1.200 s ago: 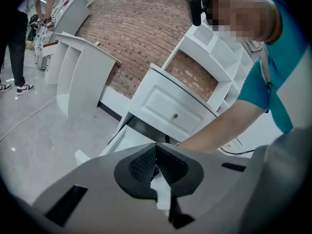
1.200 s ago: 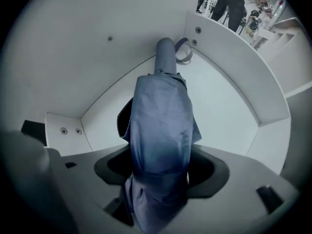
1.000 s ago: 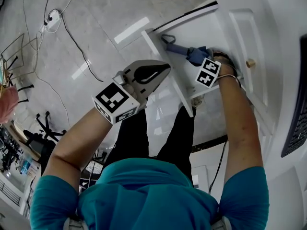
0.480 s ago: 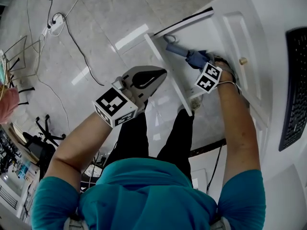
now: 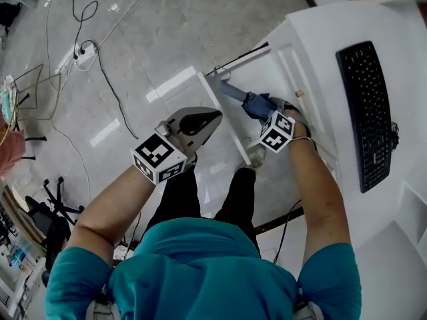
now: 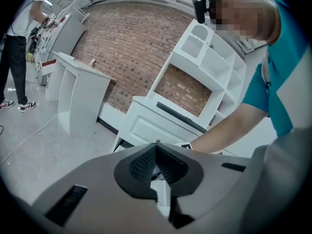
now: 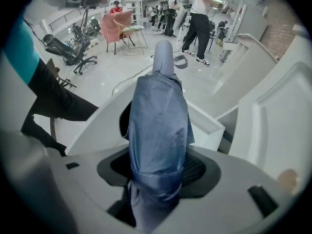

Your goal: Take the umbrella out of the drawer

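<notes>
Jaws of the right gripper (image 7: 158,172) have just been closing and now stand clamped on the folded blue umbrella (image 7: 158,121), one pad pressing each side of the fabric near its lower end. From the clamp, the umbrella's long axis runs straight out along the line the gripper points. It ends in a grey handle (image 7: 163,57) with a small strap loop beside it.

In the head view, that axis slants up and to the left from the gripper, over the open white drawer (image 5: 223,122) that juts from the desk (image 5: 320,45). The handle end lies nearest the drawer's far corner. From this angle it appears to sit above the rim, though whether it has fully cleared the drawer cannot be confirmed.

Jaws of the left gripper (image 6: 157,162) are together with nothing between them. This gripper hovers just left of the drawer, apart from both drawer and umbrella.

The right hand is therefore the working hand. The coming move likely calls for drawing the umbrella back along its own axis, away from the drawer's far wall.
</notes>
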Demonstrator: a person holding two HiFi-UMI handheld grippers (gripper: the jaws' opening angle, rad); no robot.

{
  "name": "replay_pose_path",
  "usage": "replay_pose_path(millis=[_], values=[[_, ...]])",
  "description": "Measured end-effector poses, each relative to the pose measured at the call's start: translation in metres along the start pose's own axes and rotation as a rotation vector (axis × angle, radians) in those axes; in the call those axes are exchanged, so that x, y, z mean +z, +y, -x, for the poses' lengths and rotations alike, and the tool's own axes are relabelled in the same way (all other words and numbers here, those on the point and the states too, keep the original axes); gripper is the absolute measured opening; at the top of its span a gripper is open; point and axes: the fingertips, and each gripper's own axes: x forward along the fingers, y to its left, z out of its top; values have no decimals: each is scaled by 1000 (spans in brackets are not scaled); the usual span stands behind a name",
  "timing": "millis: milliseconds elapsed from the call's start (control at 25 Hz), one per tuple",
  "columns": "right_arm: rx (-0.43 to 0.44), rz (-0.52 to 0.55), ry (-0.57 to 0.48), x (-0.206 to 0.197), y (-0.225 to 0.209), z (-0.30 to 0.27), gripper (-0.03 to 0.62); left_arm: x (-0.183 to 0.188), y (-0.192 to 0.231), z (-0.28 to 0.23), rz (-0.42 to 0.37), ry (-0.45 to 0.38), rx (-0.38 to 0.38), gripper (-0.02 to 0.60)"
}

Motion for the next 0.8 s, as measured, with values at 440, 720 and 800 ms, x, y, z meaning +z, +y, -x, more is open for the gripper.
replay_pose_path(millis=[440,720,800], values=[[-84,-107,-235,41,-17,157,259,96,-54,24,-96,-107,24,11],[-125,-221,-415,59,-12,286,259,169,-106,55,-151,-167,13,11],[-143,-266,-488,62,-12,325,259,187,-122,64,-164,-188,11,11]])
